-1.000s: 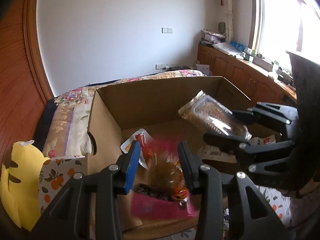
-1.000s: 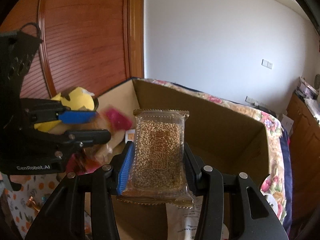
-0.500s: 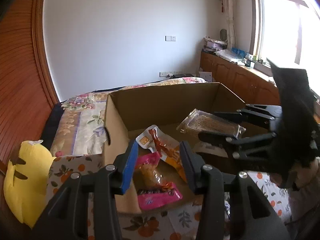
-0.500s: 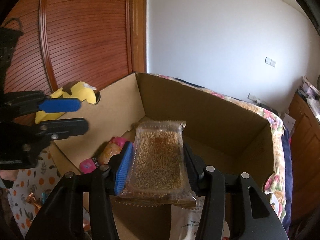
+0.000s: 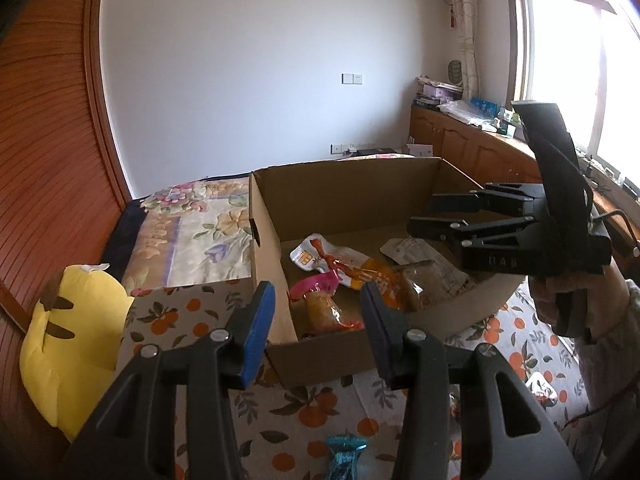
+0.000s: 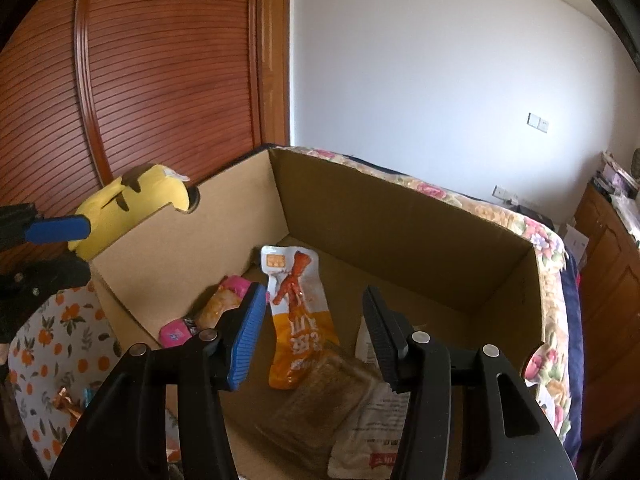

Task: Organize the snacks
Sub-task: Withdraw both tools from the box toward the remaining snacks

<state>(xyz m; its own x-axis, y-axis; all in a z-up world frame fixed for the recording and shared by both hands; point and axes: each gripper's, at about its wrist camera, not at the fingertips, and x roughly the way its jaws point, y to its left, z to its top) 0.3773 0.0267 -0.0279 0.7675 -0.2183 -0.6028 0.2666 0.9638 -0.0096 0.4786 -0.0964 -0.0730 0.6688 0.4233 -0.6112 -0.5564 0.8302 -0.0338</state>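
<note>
Both grippers we find spread and empty: left gripper point(image 5: 316, 320), right gripper point(image 6: 314, 336). Grain bar packet point(image 6: 320, 396) lies inside cardboard box point(image 6: 400, 216), beside orange pouch point(image 6: 300, 320).

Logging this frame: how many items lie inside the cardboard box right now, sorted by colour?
Inside the cardboard box:
Orange-and-white pouch: 1
Pink-ended packet: 1
Clear grain-bar packet: 1
White printed pouch or label (cannot tell which): 1
Total: 4
</note>
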